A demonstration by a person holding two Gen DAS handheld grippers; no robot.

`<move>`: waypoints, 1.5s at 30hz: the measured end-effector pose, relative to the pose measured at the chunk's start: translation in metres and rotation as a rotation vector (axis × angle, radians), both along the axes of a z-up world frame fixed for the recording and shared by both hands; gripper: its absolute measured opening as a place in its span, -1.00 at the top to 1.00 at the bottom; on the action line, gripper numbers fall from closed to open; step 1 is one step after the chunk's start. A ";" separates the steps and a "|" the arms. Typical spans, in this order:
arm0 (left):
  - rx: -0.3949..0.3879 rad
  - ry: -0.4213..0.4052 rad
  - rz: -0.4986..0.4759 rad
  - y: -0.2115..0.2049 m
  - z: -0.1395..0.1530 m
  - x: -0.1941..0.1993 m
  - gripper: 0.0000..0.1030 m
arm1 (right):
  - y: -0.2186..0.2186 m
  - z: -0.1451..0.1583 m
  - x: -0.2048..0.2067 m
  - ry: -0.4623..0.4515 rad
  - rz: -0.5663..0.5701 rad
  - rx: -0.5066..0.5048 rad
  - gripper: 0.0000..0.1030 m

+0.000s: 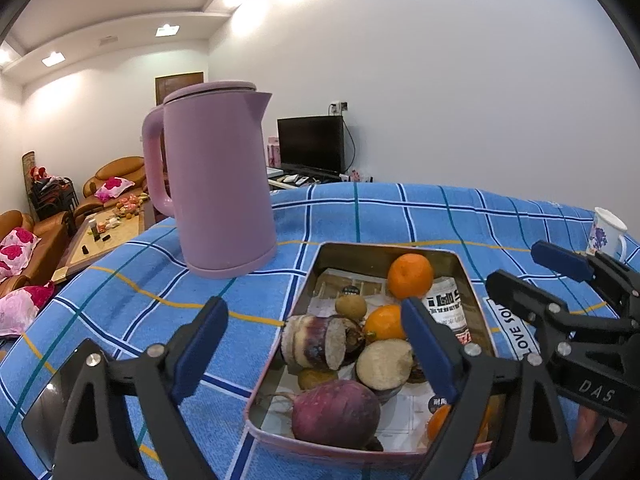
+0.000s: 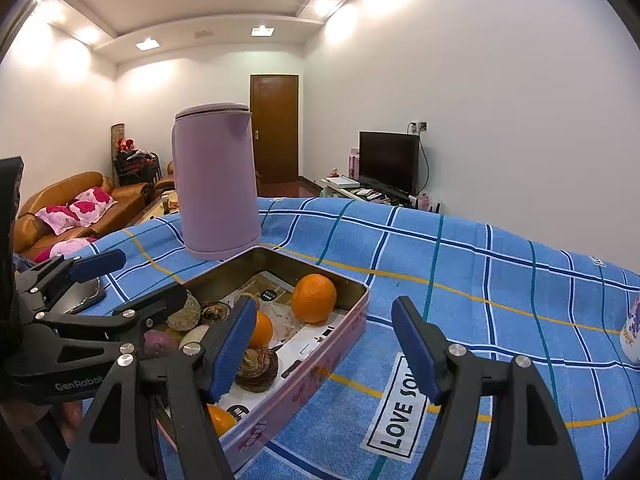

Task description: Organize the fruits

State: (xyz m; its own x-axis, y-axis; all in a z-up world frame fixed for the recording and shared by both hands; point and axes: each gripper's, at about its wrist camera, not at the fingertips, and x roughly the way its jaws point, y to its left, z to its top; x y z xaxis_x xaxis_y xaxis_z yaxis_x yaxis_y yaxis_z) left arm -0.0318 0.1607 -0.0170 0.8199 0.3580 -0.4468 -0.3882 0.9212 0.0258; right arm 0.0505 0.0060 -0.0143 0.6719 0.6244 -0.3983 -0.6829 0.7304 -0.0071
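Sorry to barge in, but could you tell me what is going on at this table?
A person is sorting produce with a handheld gripper in each hand. A metal tin on the blue checked cloth holds oranges, a purple root vegetable and cut tubers. The left gripper and the right gripper both stand open and empty at the tin's near end. A pink kettle stands behind it, and a mug sits at the right.

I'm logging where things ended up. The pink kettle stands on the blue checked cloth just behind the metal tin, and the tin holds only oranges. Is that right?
Not quite. The kettle does stand on the blue checked cloth just behind the tin, but the tin holds more than oranges: the left wrist view also shows a purple root vegetable and cut tuber pieces in it.
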 end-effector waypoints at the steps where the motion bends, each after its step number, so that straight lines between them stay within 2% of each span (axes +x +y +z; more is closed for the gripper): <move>1: 0.000 -0.002 0.001 0.000 0.000 0.000 -0.85 | -0.001 0.000 0.000 -0.001 -0.004 0.001 -0.39; 16: -0.001 -0.010 0.010 0.000 0.000 -0.003 -1.00 | -0.005 0.000 0.000 -0.002 -0.022 0.012 -0.42; 45: -0.024 -0.015 0.023 0.006 -0.001 -0.004 -1.00 | -0.012 0.001 0.000 -0.001 -0.049 0.020 -0.44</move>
State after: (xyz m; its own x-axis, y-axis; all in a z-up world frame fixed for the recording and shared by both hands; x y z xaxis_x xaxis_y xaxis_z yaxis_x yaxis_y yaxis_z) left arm -0.0356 0.1664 -0.0182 0.8181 0.3660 -0.4436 -0.4094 0.9124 -0.0023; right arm 0.0504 -0.0061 -0.0136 0.7027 0.5980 -0.3854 -0.6460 0.7633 0.0065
